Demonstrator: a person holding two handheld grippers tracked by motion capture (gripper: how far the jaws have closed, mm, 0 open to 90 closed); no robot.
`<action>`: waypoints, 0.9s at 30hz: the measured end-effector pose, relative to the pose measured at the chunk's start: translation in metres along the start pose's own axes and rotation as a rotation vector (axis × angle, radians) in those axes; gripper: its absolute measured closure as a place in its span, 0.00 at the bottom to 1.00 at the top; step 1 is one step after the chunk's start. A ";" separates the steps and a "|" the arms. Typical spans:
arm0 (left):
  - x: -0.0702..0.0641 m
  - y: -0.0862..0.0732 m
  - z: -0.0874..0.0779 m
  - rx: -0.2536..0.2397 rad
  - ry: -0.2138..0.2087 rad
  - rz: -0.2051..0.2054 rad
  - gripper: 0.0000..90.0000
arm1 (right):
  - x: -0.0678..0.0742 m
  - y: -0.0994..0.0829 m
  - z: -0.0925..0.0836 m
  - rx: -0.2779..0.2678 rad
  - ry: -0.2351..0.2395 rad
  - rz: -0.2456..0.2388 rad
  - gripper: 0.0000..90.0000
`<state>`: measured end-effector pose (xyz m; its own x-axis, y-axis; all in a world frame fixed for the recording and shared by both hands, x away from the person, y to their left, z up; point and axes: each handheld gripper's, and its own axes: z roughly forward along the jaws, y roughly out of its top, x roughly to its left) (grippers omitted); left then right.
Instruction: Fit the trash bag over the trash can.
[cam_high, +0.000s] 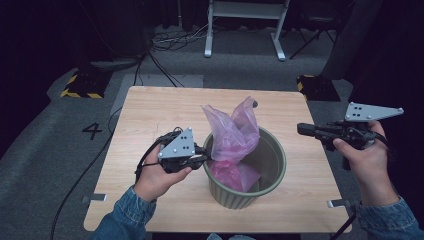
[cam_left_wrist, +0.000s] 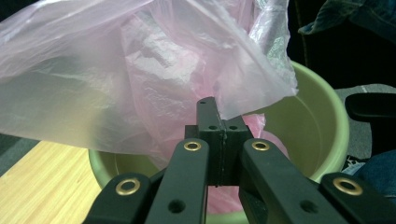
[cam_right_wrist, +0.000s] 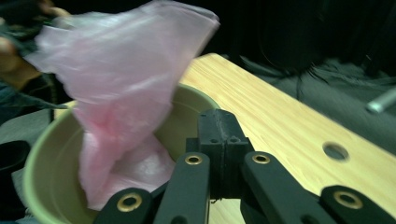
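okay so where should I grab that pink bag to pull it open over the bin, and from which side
Probably the loose upper flap of the pink bag that stands above the green bin, approached from the right by the right gripper. That flap rises free of the rim, thin enough to pinch, and the left gripper is at the bag's left side.

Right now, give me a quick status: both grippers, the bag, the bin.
Left gripper shut at the bin's near-left rim, on the pink bag or not: can't tell. Right gripper shut, empty, off to the right. Bag half in, top sticking up. Nothing in the way.
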<state>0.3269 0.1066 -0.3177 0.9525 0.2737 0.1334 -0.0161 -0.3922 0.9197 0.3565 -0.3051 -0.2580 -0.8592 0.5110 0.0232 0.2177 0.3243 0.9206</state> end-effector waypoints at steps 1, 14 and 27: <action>-0.001 0.001 0.003 0.005 -0.003 0.005 1.00 | 0.003 0.002 0.002 -0.006 0.010 -0.013 0.96; -0.006 0.015 0.047 0.067 -0.037 0.067 1.00 | 0.036 0.024 0.037 0.021 0.177 -0.106 0.60; -0.006 0.009 0.041 0.054 -0.036 0.048 1.00 | 0.035 0.002 0.060 0.231 0.117 -0.044 0.99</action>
<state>0.3338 0.0657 -0.3251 0.9614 0.2217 0.1627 -0.0466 -0.4516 0.8910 0.3542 -0.2386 -0.2786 -0.9151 0.4010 0.0423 0.2672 0.5247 0.8083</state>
